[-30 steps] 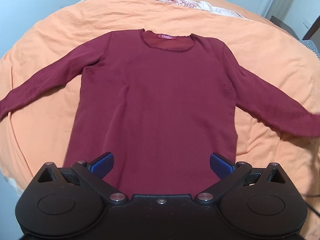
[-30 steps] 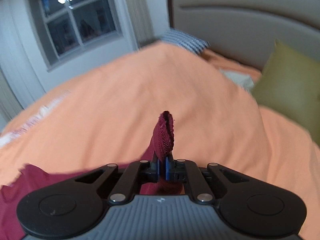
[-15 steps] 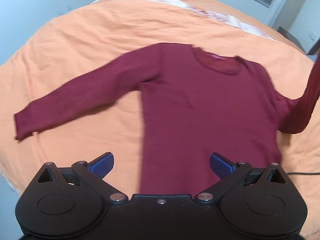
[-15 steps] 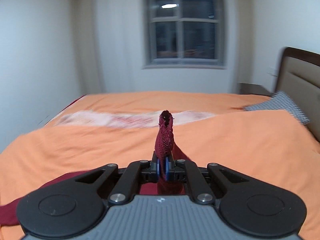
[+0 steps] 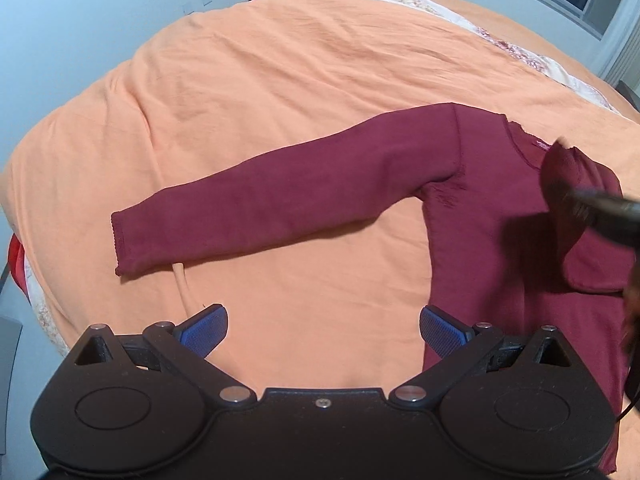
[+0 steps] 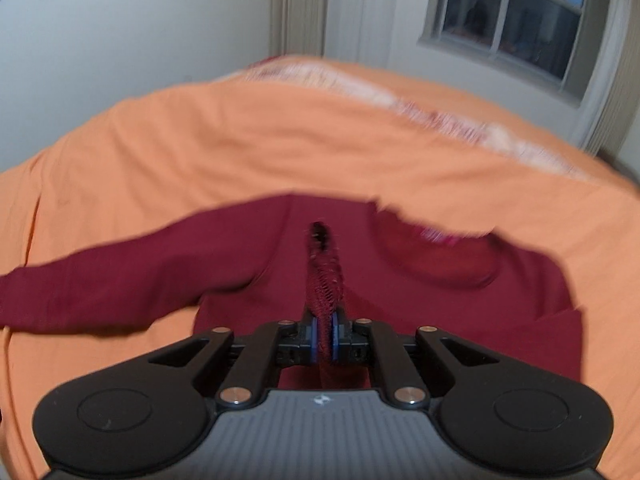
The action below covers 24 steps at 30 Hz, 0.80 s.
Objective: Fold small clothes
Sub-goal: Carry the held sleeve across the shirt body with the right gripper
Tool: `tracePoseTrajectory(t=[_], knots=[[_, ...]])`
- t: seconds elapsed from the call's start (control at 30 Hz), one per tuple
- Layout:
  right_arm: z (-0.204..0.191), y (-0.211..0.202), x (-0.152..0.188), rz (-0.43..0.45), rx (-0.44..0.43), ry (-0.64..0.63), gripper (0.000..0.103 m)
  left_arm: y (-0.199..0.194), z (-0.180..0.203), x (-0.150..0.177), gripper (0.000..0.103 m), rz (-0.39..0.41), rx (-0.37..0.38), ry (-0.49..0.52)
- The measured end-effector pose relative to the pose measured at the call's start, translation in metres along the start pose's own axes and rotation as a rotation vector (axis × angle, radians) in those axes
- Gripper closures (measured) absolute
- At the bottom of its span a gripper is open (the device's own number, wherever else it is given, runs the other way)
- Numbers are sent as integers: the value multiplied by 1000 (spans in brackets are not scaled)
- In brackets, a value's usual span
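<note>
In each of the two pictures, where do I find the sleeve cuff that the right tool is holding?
Left wrist view: the held cuff is at the far right edge, above the shirt's body, pinched by the blurred right tool.
Right wrist view: the cuff stands upright in the centre, clamped in the right tool.
Shared landmark: the pink neck label inside the maroon shirt collar.

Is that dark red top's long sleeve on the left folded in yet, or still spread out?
Still spread: the left sleeve lies flat on the orange bedcover, untouched. The right claw grips the other cuff above the chest.
</note>
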State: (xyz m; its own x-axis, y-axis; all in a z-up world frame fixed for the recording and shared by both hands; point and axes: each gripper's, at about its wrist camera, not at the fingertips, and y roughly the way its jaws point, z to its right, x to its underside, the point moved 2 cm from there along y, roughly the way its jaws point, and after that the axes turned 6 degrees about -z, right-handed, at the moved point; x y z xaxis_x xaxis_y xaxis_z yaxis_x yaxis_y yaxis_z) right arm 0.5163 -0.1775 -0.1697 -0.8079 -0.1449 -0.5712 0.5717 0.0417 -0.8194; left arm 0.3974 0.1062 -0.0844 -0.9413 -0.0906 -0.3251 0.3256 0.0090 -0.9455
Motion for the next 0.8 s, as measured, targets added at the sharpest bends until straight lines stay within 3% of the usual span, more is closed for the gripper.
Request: tracePoseTrajectory(t=[0.03,0.1,0.27,0.5,0.67,0.73,0.8], knots=[[1,0,8,-17,-28,12,82,1,-1,-1,1,-3,5,0],[7,-2,16,-31,-64,44,37,5,2,-3,1,-8,19,6],[41,-22,48,-50,-71,130,9,16,26,-6,1,-14,64,44],[142,-47,116,-177,47,365,0,59,82,-17,1,-32,103,115],[220,-59,141,-148,131,477,0,98,122,-36,1,14,22,167],[250,-53,138,-126,136,512,4,114,134,-42,1,11,-17,182],[281,-39,132,-111,105,577,14,128,142,-46,1,-11,-40,185]])
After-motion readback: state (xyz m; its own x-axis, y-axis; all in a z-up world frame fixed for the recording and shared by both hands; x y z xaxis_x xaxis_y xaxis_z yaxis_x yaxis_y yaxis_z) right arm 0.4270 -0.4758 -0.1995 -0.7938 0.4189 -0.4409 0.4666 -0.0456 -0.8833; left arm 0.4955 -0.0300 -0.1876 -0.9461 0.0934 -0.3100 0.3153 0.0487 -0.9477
